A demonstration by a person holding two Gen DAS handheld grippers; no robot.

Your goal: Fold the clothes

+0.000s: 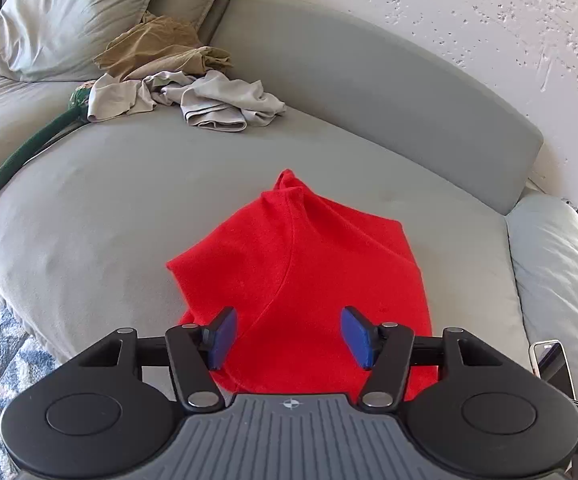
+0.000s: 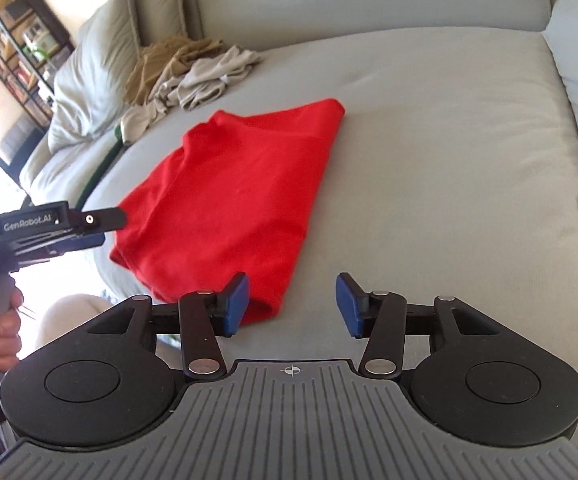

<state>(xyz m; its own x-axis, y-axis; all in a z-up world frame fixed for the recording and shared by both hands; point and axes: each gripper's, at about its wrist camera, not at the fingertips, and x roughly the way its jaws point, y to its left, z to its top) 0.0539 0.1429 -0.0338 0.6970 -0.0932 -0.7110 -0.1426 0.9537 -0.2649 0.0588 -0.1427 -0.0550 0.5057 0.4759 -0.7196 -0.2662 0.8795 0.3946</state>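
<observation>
Two tools hover at the near edge of a folded red cotton garment (image 2: 229, 192) lying mid-seat on a pale grey fabric sofa (image 1: 329, 92). Left tool (image 1: 289, 338): blue pads spread, nothing pinched. Right tool (image 2: 292, 304): pads spread beside the garment's near corner, empty. Behind the garment lie crumpled tan and grey clothes (image 1: 177, 84).
</observation>
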